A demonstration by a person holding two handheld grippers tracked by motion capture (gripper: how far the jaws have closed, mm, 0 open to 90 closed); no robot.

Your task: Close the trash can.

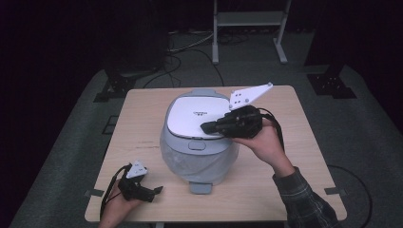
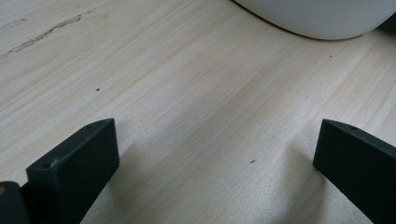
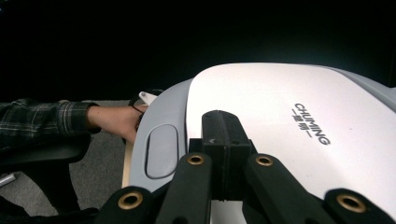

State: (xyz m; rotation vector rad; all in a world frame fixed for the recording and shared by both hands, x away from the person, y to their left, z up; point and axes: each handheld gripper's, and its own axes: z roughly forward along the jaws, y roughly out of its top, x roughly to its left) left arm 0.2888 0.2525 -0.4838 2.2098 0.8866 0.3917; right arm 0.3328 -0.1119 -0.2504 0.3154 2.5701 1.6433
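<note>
One rice cooker (image 1: 199, 137) on a pale wooden desk (image 1: 142, 142), dark room; right tongs (image 1: 205, 127) closed empty over its lid, left tongs (image 1: 159, 190) wide open, empty

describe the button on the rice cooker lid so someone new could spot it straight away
Start at the wooden table and find the rice cooker in its middle. On the grey front rim of its lid sits the release button, beside the white panel. It is a rounded grey pad, unlike the printed white panel.
</note>
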